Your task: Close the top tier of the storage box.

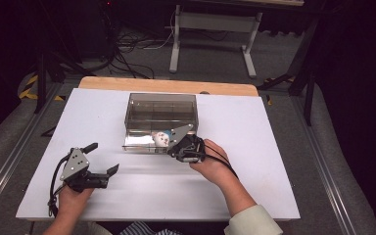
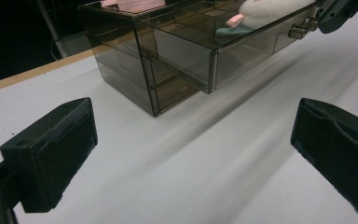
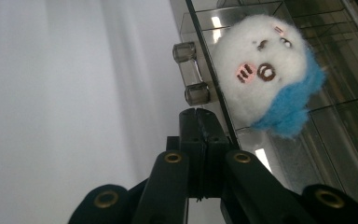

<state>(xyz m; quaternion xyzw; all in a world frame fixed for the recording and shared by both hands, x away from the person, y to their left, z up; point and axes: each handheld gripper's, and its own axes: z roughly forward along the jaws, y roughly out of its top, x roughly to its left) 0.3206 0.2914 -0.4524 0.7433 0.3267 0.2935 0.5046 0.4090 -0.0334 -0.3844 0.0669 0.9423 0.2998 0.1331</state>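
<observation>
A smoky clear drawer box (image 1: 161, 108) stands mid-table with its lower drawer (image 1: 139, 143) pulled out toward me. In the drawer lies a fluffy white toy (image 1: 162, 138) with a blue patch (image 3: 286, 109) and a stitched face. My right gripper (image 1: 173, 148) is shut, jaws pressed together with nothing between them. Its tip (image 3: 199, 115) sits just beside the drawer's clear handle (image 3: 191, 72), at the drawer front. My left gripper (image 1: 103, 158) rests low on the table at the front left, open wide, its pads (image 2: 56, 149) apart and nothing between them.
The white table top (image 1: 254, 161) ends at a wooden strip (image 1: 166, 85) behind the box. In the left gripper view the box (image 2: 121, 70) and drawer (image 2: 242, 51) lie ahead, with the toy (image 2: 265, 11) and right gripper (image 2: 338, 14) at top right. Cables and a stand sit on the floor beyond.
</observation>
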